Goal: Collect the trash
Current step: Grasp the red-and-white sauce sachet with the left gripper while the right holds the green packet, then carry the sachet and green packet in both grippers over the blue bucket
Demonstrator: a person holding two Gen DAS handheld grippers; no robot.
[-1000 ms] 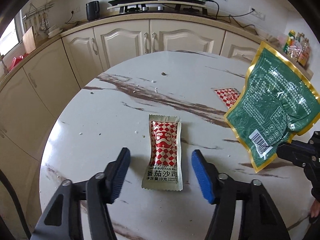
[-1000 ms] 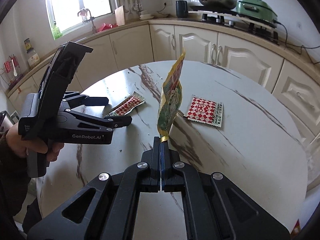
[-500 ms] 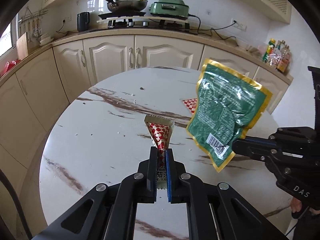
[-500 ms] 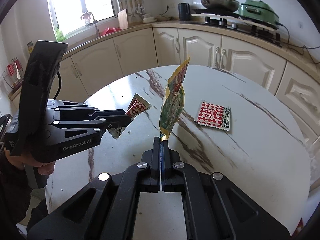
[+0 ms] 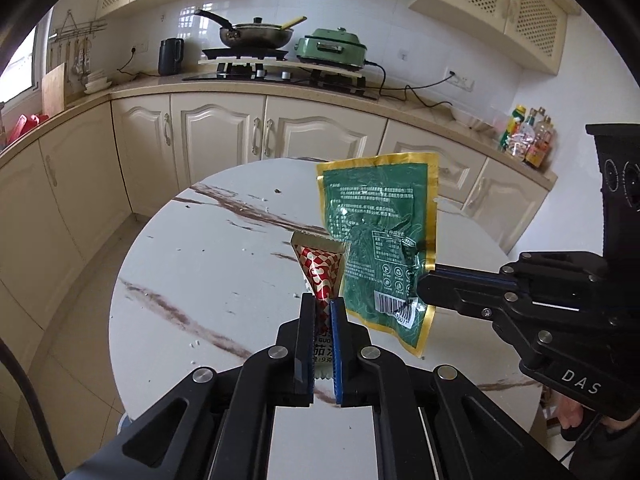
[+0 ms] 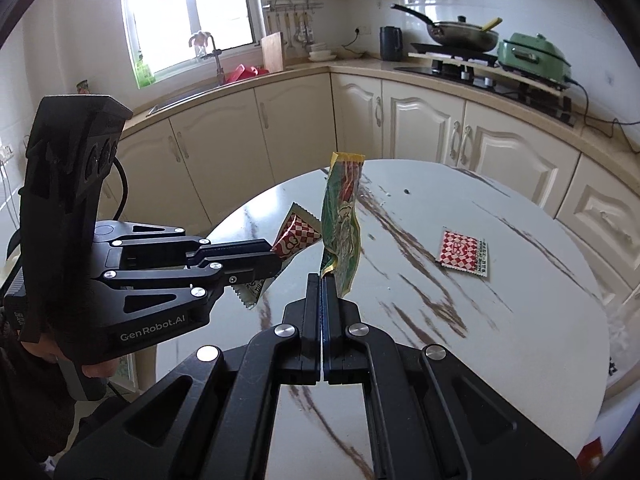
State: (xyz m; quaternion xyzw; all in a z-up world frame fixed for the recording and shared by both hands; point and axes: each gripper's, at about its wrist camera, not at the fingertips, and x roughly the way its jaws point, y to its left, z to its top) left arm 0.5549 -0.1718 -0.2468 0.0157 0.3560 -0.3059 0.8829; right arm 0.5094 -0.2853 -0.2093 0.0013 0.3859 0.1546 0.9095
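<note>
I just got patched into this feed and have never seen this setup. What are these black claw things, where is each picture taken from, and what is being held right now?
There is no robot here: a person holds a hand-held claw in each hand, and each claw carries a wide-angle camera looking along its two fingers.

The left wrist view shows the left claw shut on a red-checked ketchup packet, lifted off the table. The right claw reaches in from the side.

The right wrist view shows the right claw shut on a corner of a green and gold snack bag, which stands up in the air.

Below is a round marble table. One more red-checked packet lies flat on it, not yet collected.
</note>
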